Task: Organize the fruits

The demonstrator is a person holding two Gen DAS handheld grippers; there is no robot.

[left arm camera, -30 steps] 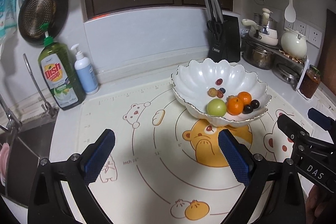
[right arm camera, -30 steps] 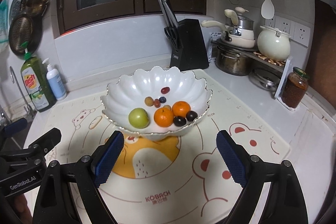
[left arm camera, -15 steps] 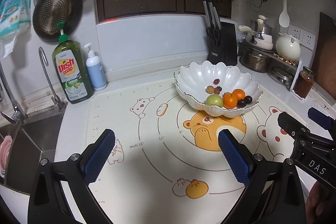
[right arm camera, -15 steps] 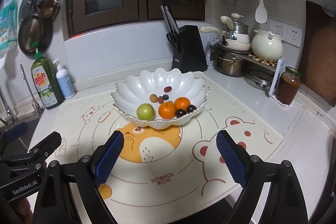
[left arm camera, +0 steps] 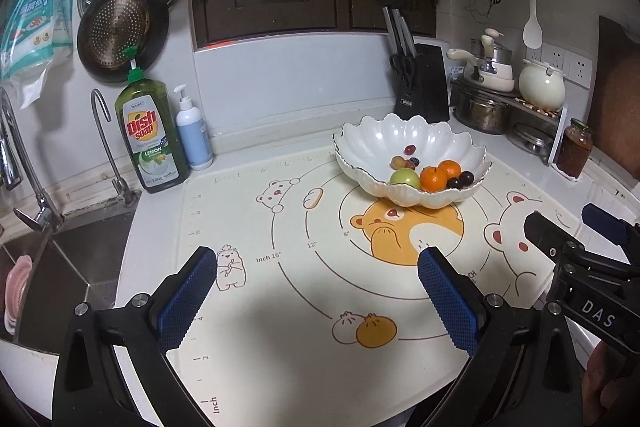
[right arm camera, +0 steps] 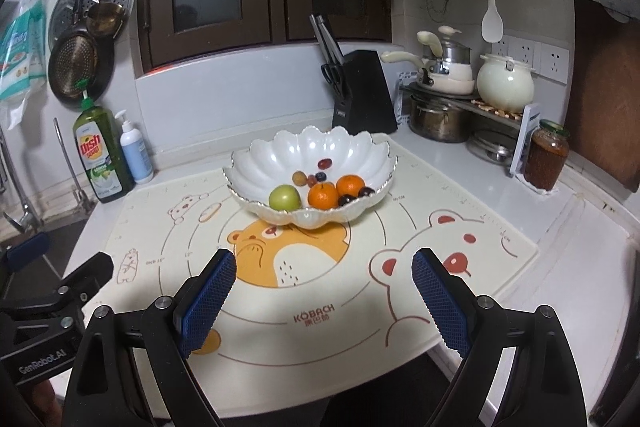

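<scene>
A white scalloped bowl (left arm camera: pixel 376 139) (right arm camera: pixel 280 155) stands on the bear-print mat (left arm camera: pixel 288 291) (right arm camera: pixel 460 239). Inside it lie a green apple (left arm camera: pixel 405 177) (right arm camera: pixel 285 197), two oranges (left arm camera: pixel 434 177) (right arm camera: pixel 323 195), dark plums (left arm camera: pixel 461 180) (right arm camera: pixel 356 195) and a few small grapes (left arm camera: pixel 409 149) (right arm camera: pixel 325 163). My left gripper (left arm camera: pixel 318 301) hangs open over the mat's near part, well short of the bowl. My right gripper (right arm camera: pixel 322 301) is open too, nothing between its blue pads, near the mat's front edge.
A green dish soap bottle (left arm camera: pixel 151 135) and a white pump bottle (left arm camera: pixel 194 131) stand by the sink (left arm camera: pixel 52 267) at left. A black knife block (right arm camera: pixel 362 95), stacked pots (right arm camera: pixel 444 107) and a jar (right arm camera: pixel 546 159) line the back right. The counter edge runs just below the mat.
Both grippers have pulled back from the bowl, which now looks smaller and farther away. More of the mat and sink shows. The jaws stayed open and the fruit did not move.
</scene>
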